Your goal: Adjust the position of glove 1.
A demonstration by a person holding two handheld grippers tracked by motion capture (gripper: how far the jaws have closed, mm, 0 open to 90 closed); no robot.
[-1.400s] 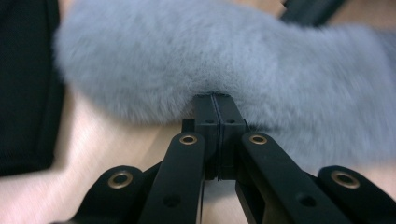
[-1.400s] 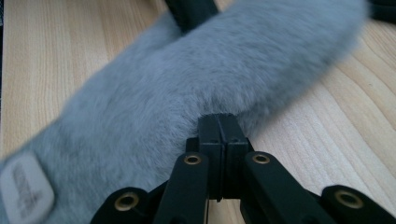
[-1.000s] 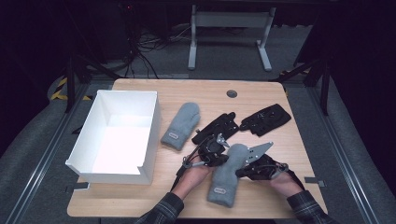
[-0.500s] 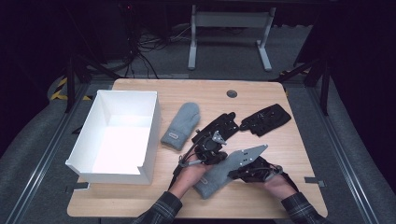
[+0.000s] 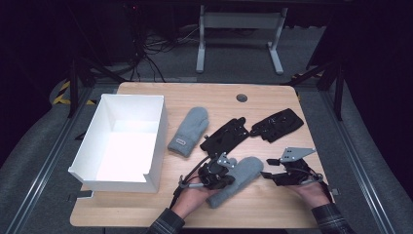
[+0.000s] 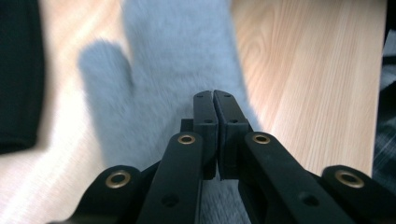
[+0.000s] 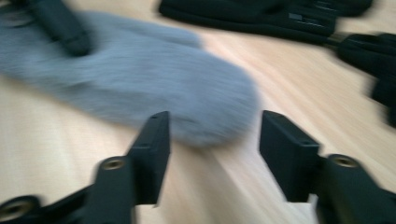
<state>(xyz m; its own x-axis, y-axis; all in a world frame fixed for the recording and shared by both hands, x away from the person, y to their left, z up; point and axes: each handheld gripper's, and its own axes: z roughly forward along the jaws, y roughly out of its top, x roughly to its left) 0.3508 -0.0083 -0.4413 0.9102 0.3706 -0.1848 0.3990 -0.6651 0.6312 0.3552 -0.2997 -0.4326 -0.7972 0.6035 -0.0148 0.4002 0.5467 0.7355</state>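
- Where the left gripper (image 5: 225,171) lies over the grey mitten (image 5: 239,179) at lower centre of the high view, the mitten's cuff is partly hidden; the jaws are pressed together, and whether they pinch the fleece I cannot tell.
- Blur softens the right gripper view, where the mitten's tip (image 7: 205,112) lies ahead of the jaws.
- Right gripper (image 5: 267,174), lower right: its jaws have just been opening and stand apart, nothing between them.
- Two grey mittens; the second mitten (image 5: 189,130) lies beside the white box (image 5: 157,141).
- Two black gloves (image 5: 227,135), centre and right of centre.
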